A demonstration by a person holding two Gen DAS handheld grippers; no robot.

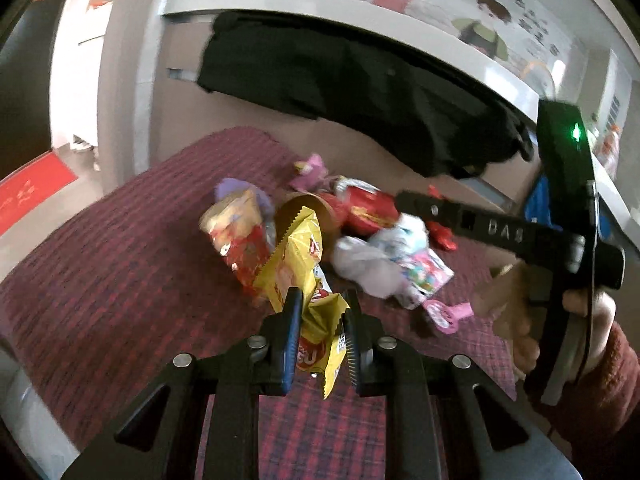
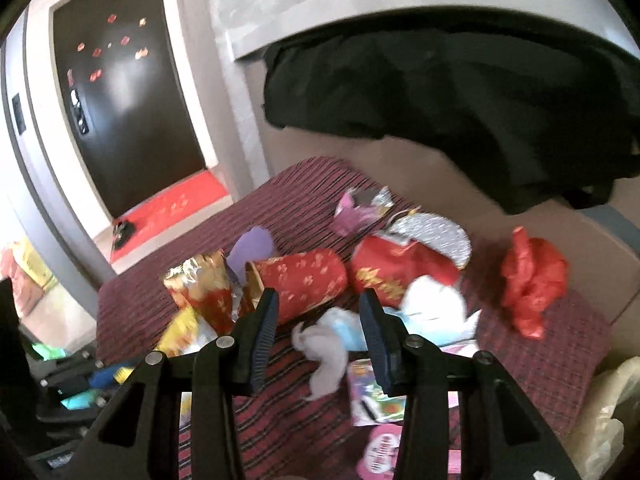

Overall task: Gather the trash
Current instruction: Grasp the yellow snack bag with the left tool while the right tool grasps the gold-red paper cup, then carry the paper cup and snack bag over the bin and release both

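Note:
My left gripper (image 1: 320, 300) is shut on a yellow snack wrapper (image 1: 304, 264) and holds it above the red plaid cushion (image 1: 120, 264). Behind it lies a pile of trash: a red and gold foil bag (image 1: 236, 232), a red tube (image 1: 316, 208), crumpled white tissue (image 1: 360, 260) and pink wrappers (image 1: 444, 312). My right gripper (image 2: 318, 308) is open and empty above the pile, over the white tissue (image 2: 324, 344), just in front of the red tube (image 2: 304, 280). A crumpled red plastic bag (image 2: 528, 280) lies to the right. The right gripper's body also shows in the left wrist view (image 1: 500, 232).
A black garment (image 1: 360, 88) hangs over the sofa back behind the cushion. A dark door (image 2: 120, 80) with a red mat (image 2: 168, 204) is at far left. A pale plastic bag (image 2: 608, 408) sits at the lower right. A silver foil piece (image 2: 436, 236) lies behind the pile.

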